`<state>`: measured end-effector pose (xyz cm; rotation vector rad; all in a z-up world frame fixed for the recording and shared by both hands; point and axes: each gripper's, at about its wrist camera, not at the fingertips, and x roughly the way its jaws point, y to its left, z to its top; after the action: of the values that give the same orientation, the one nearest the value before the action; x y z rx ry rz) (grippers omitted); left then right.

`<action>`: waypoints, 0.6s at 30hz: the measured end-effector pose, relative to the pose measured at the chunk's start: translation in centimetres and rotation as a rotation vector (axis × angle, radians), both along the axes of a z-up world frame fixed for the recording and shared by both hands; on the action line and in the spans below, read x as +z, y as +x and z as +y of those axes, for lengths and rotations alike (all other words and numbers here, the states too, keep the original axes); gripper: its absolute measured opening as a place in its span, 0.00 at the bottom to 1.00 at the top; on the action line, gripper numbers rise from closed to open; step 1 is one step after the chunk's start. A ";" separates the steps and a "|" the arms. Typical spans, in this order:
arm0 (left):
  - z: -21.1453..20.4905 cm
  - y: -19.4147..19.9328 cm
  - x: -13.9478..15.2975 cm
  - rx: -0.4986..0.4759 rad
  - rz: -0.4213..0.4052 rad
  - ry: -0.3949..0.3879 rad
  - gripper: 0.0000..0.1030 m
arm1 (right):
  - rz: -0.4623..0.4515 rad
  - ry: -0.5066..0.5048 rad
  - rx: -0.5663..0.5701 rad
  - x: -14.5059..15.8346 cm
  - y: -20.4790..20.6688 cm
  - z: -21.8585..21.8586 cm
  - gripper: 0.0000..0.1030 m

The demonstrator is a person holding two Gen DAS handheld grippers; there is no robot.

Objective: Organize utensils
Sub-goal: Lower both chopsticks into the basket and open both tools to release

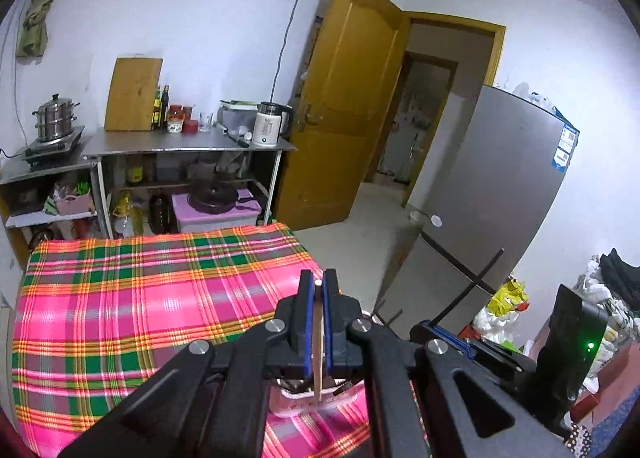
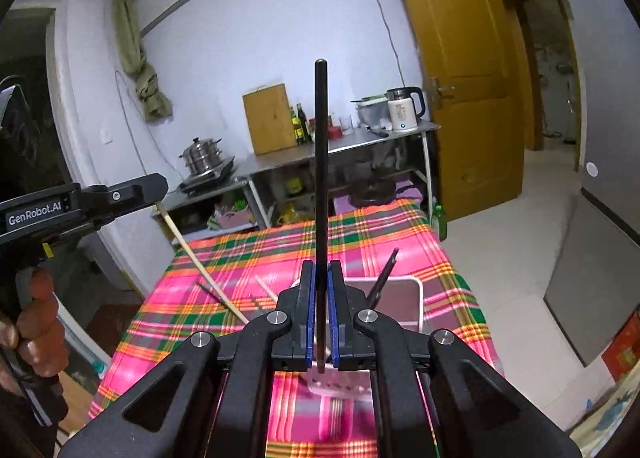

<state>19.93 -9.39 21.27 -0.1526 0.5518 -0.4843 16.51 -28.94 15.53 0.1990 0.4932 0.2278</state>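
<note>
Left gripper [image 1: 319,286] pinching pale chopstick [image 1: 318,354]; right gripper [image 2: 320,278] pinching black chopstick [image 2: 321,177]. White holder [image 2: 404,298] just ahead-below right gripper. Advise: lower tips vertically into holder, release one at a time.

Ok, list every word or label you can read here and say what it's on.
"GenRobot.AI": on the side of the left gripper, seen from the right wrist.
Fridge stickers: too small to read.
Kettle print: too blurred to read.
</note>
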 end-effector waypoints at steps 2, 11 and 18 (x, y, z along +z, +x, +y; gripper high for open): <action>-0.2 0.6 -0.2 0.003 0.001 -0.002 0.04 | -0.002 0.003 -0.005 -0.1 0.4 0.0 0.05; -0.5 3.2 -3.7 0.009 0.052 -0.019 0.04 | 0.039 0.007 -0.012 -2.8 2.4 0.6 0.05; -1.0 3.9 -6.6 0.001 0.095 0.013 0.04 | 0.080 -0.031 0.001 -4.9 3.2 1.5 0.06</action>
<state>23.88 -10.43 14.70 -0.1643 0.6473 -0.4745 19.72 -27.41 10.59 0.1782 0.5755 0.2135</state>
